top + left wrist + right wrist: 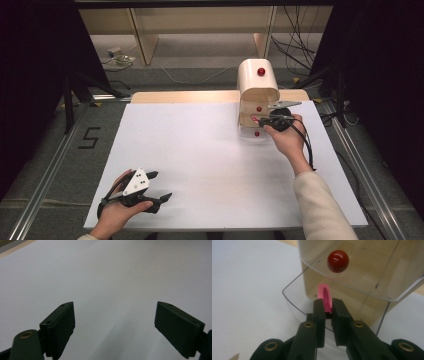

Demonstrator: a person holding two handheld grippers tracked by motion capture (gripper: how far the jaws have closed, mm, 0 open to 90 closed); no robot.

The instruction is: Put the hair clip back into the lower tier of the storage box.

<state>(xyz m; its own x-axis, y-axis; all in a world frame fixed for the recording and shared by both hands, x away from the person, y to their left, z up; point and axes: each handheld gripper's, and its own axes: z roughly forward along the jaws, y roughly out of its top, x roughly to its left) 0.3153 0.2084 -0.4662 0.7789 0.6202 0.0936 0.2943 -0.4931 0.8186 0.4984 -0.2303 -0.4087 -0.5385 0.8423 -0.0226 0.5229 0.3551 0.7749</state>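
1. While the right gripper (326, 305) reaches into the open drawer (294, 302) of the small cream cabinet (257, 82), its jaws are pinched shut on a flat pink piece (325, 296), gripped by its near end so the rest stands clear.
2. Pink piece sits just over the drawer's clear front wall, under the next drawer with the red knob (338, 261); whether it touches the drawer floor cannot be told.
3. Cabinet stands at the far right of the white table (200, 160), within easy reach of that hand.
4. Left gripper (159, 186) rests near the table's front edge, well apart, jaws wide open and empty, likely parked out of the way.
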